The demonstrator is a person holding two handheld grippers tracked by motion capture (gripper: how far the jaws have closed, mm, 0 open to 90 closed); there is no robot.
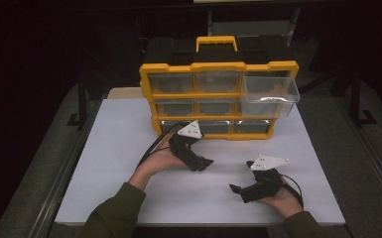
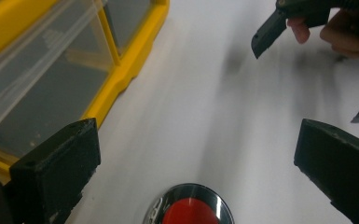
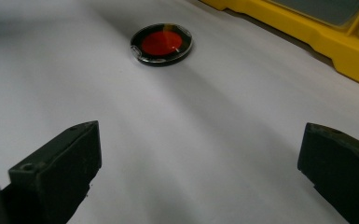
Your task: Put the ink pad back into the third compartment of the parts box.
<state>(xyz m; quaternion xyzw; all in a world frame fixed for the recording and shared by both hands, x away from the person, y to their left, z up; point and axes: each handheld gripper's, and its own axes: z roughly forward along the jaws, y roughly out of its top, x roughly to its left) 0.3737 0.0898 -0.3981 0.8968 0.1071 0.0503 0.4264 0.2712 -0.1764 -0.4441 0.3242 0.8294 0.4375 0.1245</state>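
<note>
The left gripper (image 2: 193,154) was spread wide just above the round red disc (image 2: 189,210); the right gripper (image 3: 200,163), also spread, had the disc at 11 o'clock.

A yellow drawer cabinet (image 1: 219,96) stands at the far edge of the white board (image 1: 119,148), its top right drawer (image 1: 270,88) pulled out, others shut
</note>
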